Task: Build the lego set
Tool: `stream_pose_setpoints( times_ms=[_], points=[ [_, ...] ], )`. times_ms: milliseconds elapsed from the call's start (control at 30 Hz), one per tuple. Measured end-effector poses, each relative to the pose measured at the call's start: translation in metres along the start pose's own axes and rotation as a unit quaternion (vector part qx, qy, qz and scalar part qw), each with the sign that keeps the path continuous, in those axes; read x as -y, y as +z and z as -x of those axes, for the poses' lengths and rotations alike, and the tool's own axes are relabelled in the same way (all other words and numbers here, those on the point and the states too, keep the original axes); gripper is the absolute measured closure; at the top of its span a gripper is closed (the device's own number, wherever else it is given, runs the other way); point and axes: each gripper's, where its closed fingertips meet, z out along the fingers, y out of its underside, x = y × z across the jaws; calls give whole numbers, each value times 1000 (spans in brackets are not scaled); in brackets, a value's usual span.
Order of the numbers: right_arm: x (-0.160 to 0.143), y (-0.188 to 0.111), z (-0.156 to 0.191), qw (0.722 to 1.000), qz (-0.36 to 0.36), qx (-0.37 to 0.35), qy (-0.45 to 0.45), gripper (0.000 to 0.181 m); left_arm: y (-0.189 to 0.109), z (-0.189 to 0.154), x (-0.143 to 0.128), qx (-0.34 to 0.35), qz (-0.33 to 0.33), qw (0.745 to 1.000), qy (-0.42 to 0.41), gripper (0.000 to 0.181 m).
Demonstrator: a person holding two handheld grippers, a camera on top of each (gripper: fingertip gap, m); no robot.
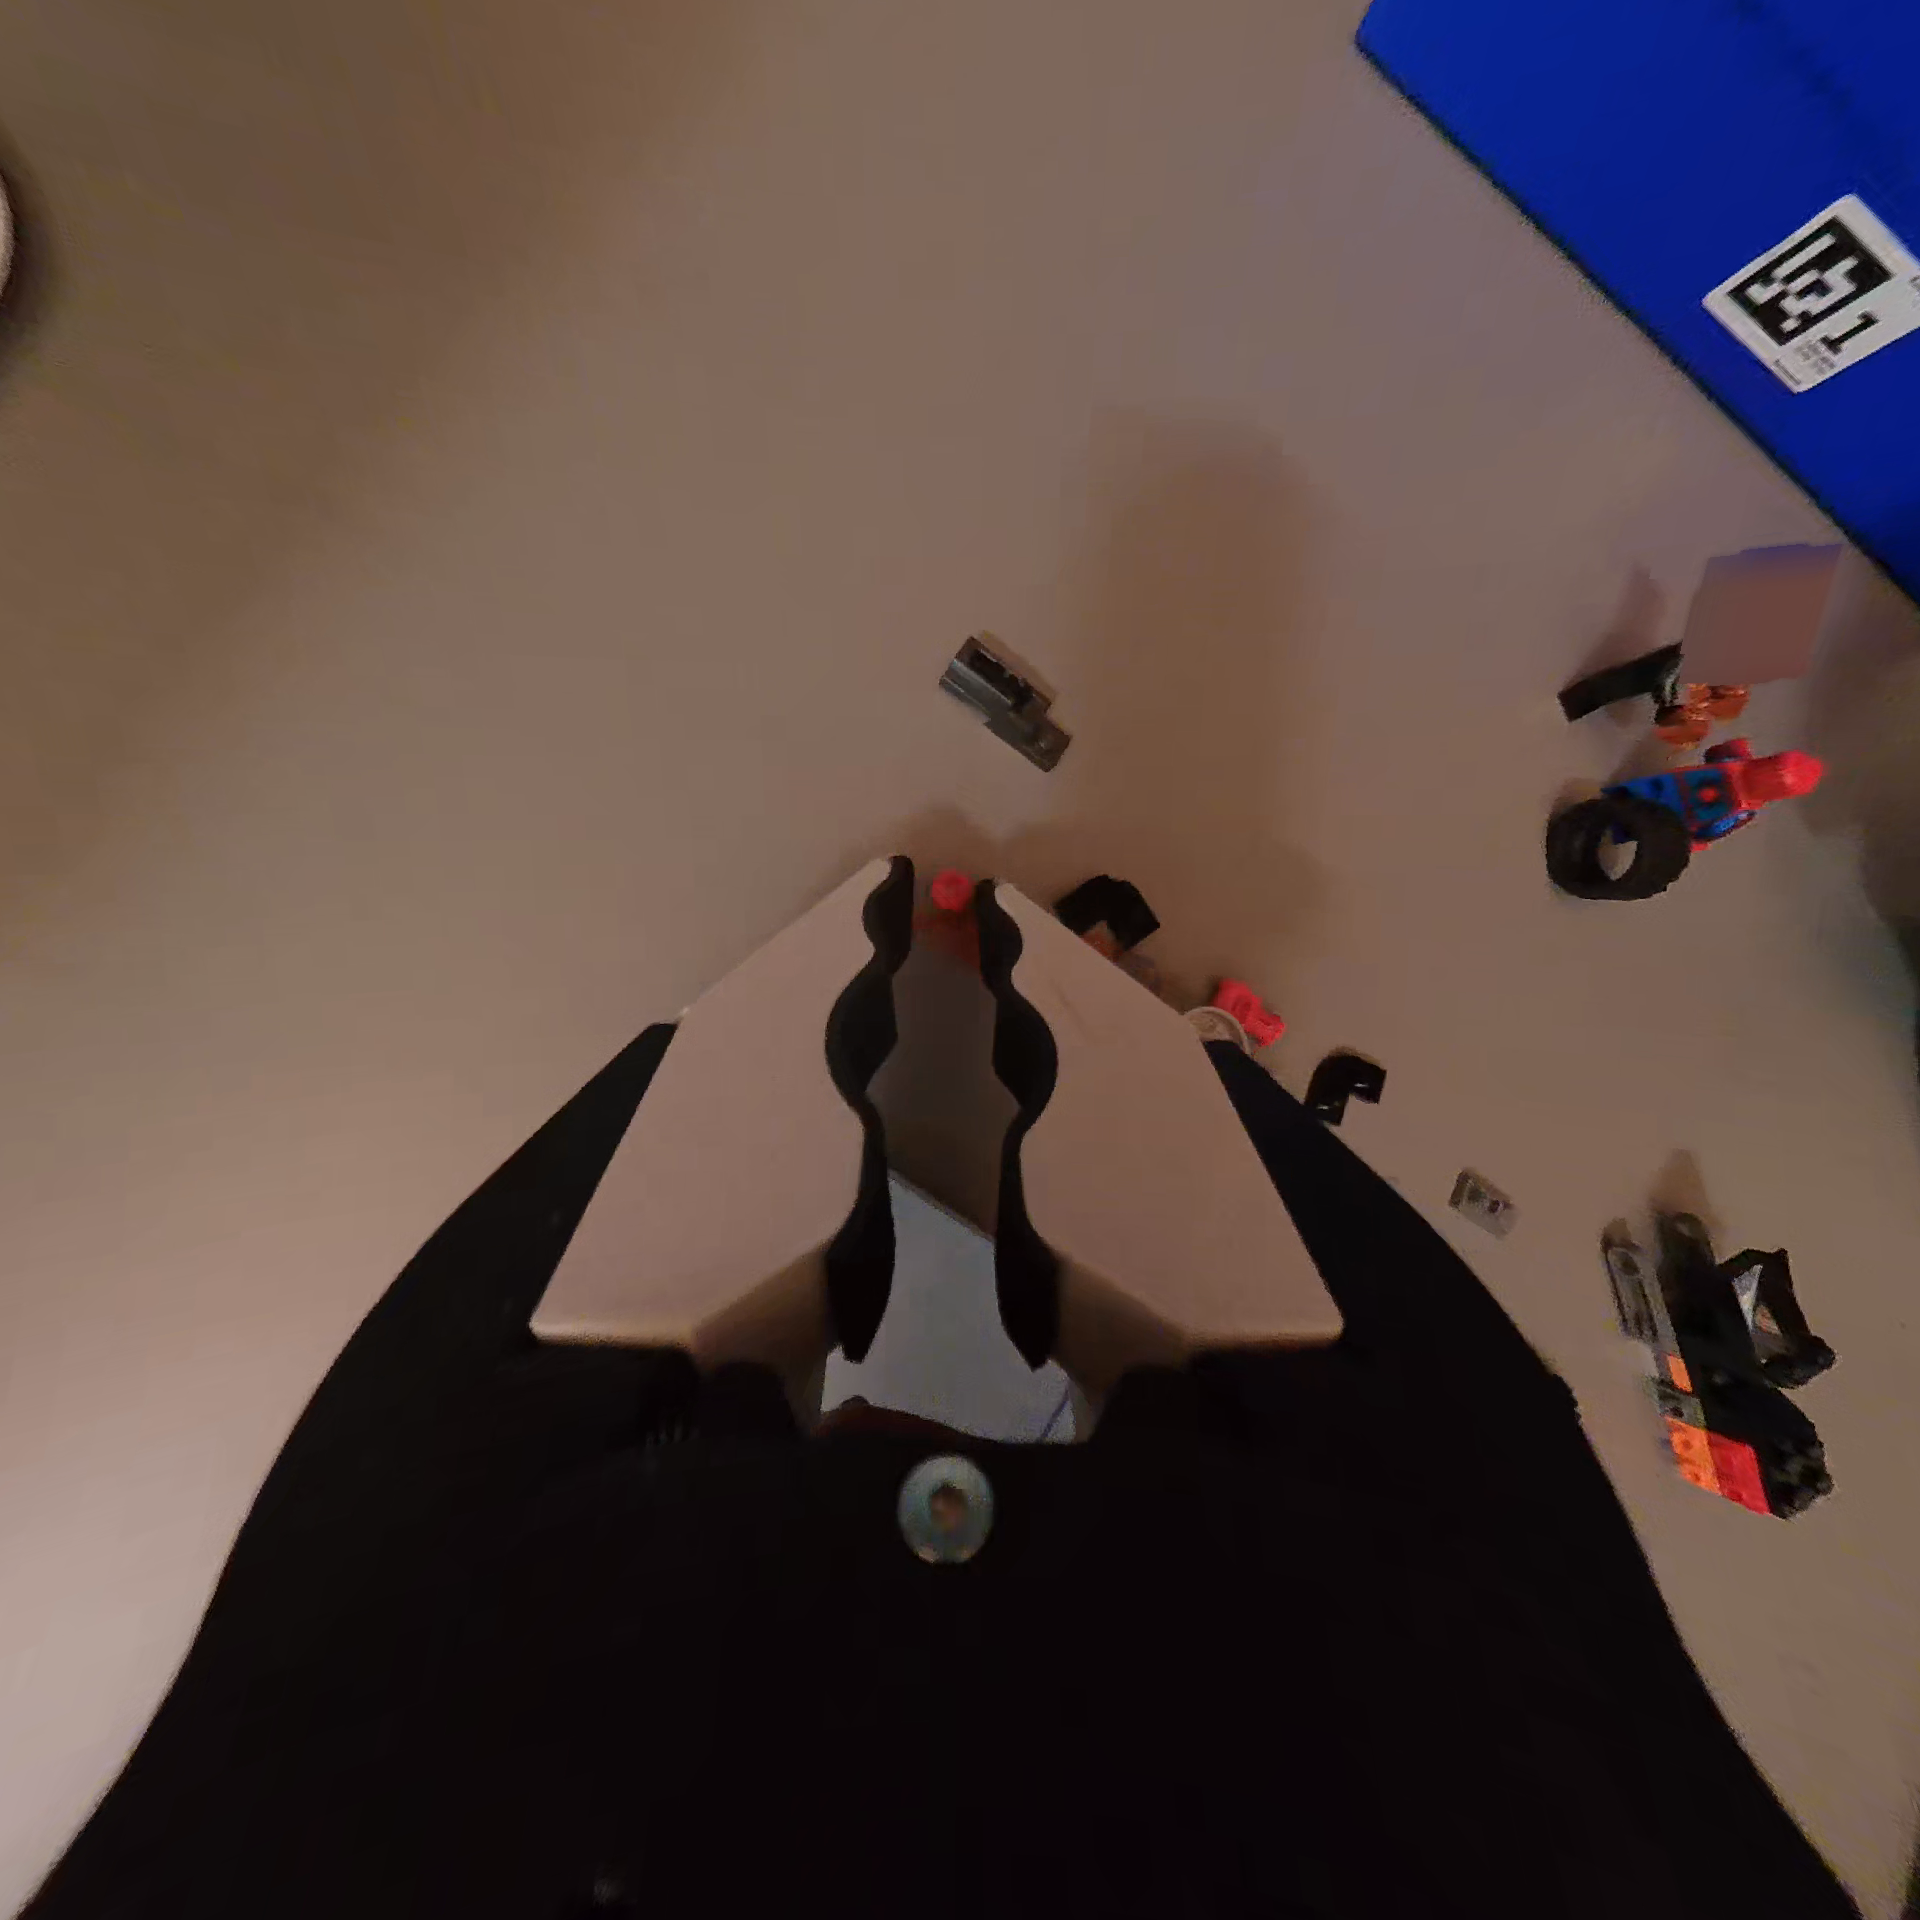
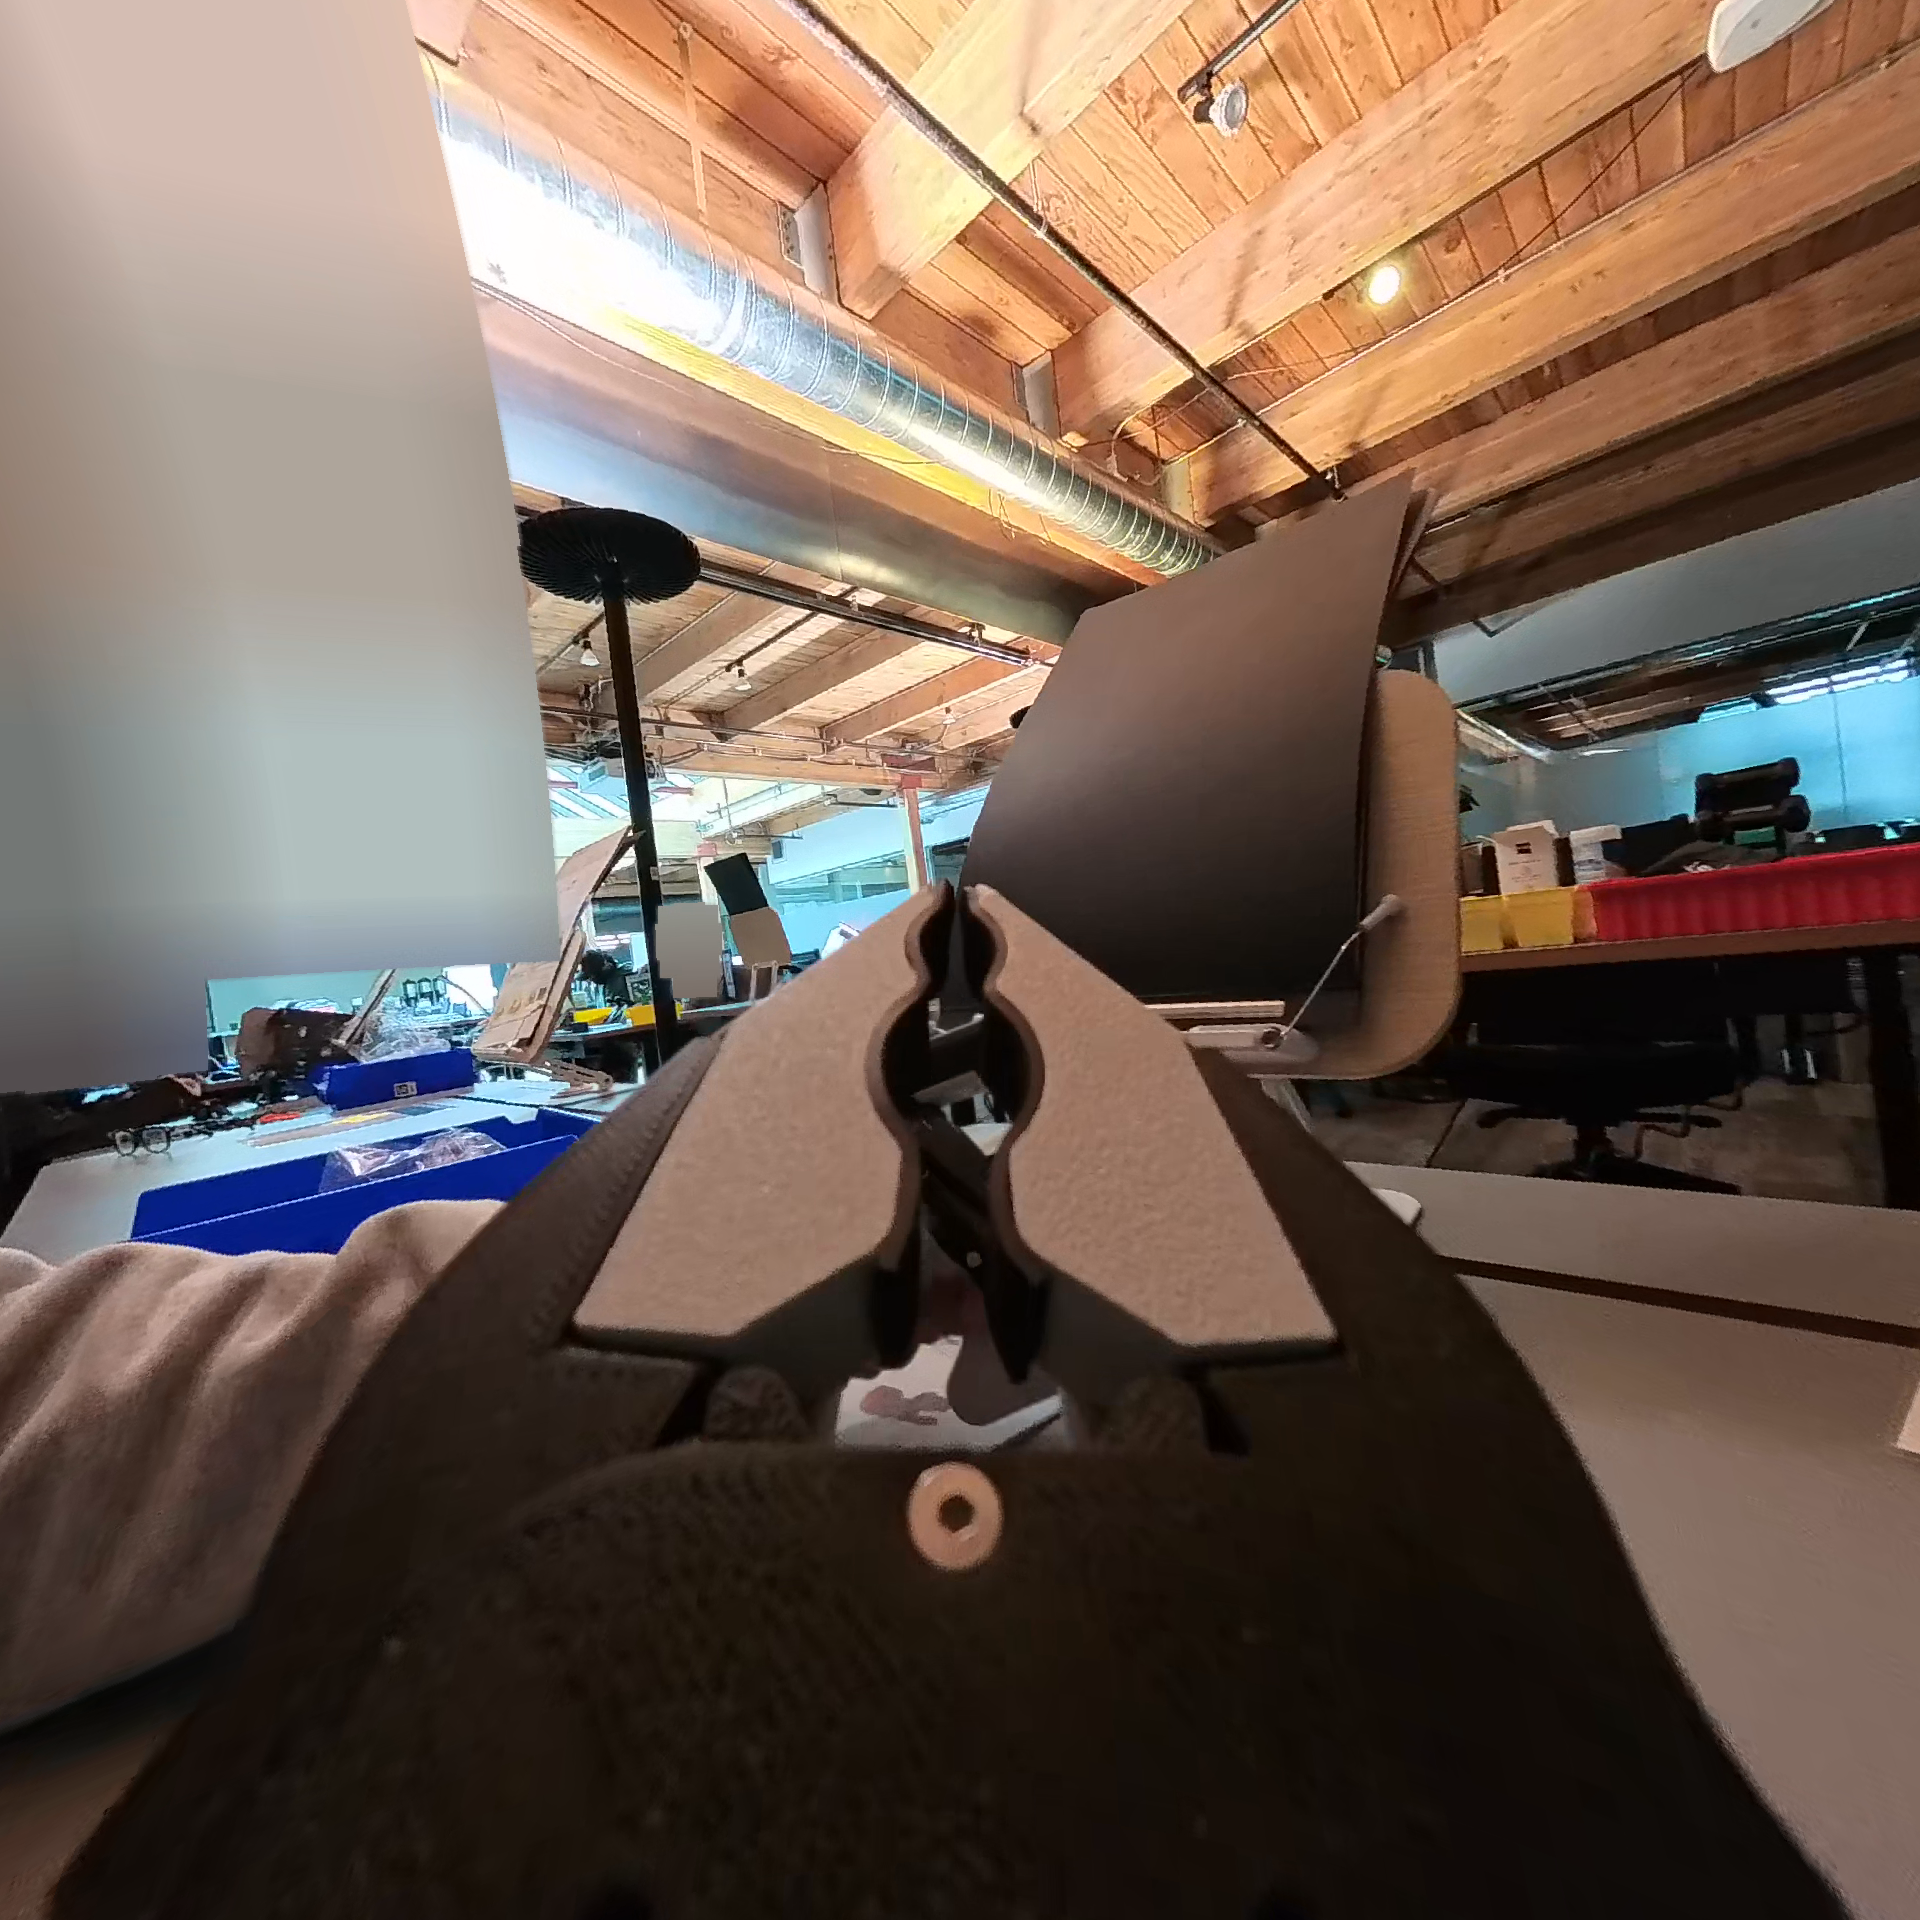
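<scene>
In the left wrist view my left gripper (image 1: 940,894) points down at the tan table (image 1: 520,623) and is shut on a small red Lego piece (image 1: 949,891) held between its tips. Loose pieces lie to its right: a grey piece (image 1: 1003,701), a black piece (image 1: 1107,909), a pink-red piece (image 1: 1252,1013) and another black piece (image 1: 1345,1081). A black build with orange and red bricks (image 1: 1725,1371) lies at the right edge. My right gripper (image 2: 961,904) points up into the room, its tips together; a black piece (image 2: 971,1184) sits slanted between its fingers.
A black wheel with a blue and red figure (image 1: 1662,821) lies at the right. A blue bin with a tag (image 1: 1662,156) is at the top right. In the right wrist view a beige sleeve (image 2: 208,1403), blue bins (image 2: 343,1184) and a dark monitor (image 2: 1195,779) stand around. My right fingertips sit around 25 cm from my left ones.
</scene>
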Motion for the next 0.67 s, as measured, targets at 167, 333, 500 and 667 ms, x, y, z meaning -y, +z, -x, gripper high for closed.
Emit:
stream_pose_setpoints(
  times_ms=[167, 333, 500, 667],
  points=[
    [0, -1, -2, 1000, -1, -3, 11, 181, 0, 0, 1, -6, -2, 1000, 1, 176],
    [-2, 0, -3, 1000, 5, -5, 8, 181, -14, -8, 13, -33, -56, 998, -8, 176],
    [-8, 2, 3, 1000, 23, -3, -12, 181, -81, -49, 36, -158, -201, 965, -53, 176],
    [-21, 8, 13, 997, 56, 4, -56, 181, -192, -112, 15, -309, -355, 881, -47, 177]
  ],
)
